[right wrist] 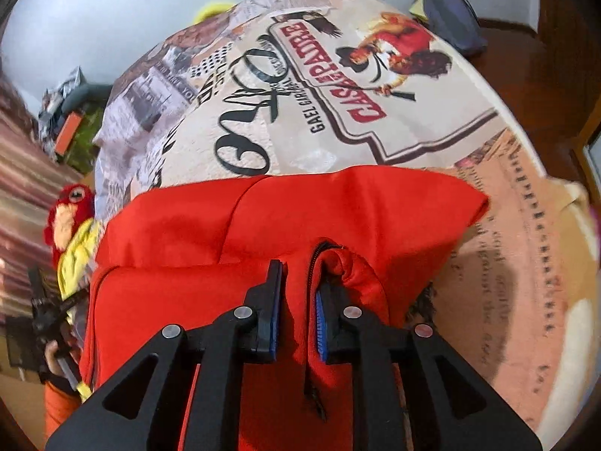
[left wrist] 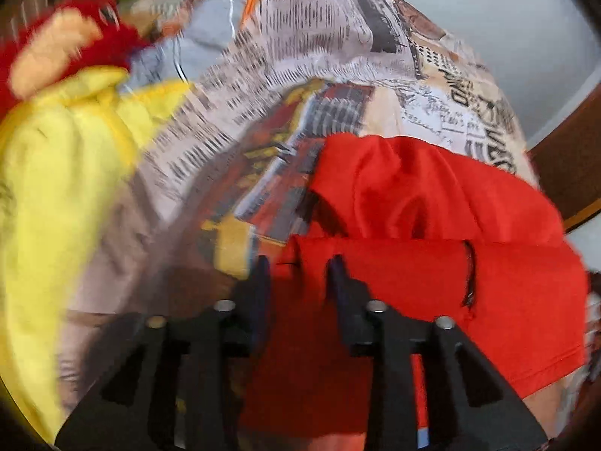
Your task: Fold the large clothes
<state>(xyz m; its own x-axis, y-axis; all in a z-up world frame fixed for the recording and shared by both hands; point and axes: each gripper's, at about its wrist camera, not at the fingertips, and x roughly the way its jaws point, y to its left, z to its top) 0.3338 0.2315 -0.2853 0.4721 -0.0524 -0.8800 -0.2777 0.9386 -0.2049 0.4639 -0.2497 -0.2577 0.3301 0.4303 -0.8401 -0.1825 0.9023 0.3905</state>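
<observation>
A large red zip-up garment (left wrist: pixel 432 203) lies bunched on a printed bedspread (left wrist: pixel 319 37). My left gripper (left wrist: pixel 298 263) has red cloth between its narrowly parted jaws, near the garment's lower edge. In the right wrist view the red garment (right wrist: pixel 263 218) lies folded over itself. My right gripper (right wrist: pixel 300 274) has a red fold with the black zipper (right wrist: pixel 312 263) between its jaws; the right finger is partly covered by cloth. The left gripper also shows at the far left of the right wrist view (right wrist: pixel 47 312).
A red and yellow plush parrot (left wrist: pixel 56 112) lies left of the garment, also in the right wrist view (right wrist: pixel 71 218). The bedspread (right wrist: pixel 375 94) covers the bed. A grey-blue item (right wrist: pixel 450 11) lies at its far end. Brown floor (right wrist: pixel 544 94) lies to the right.
</observation>
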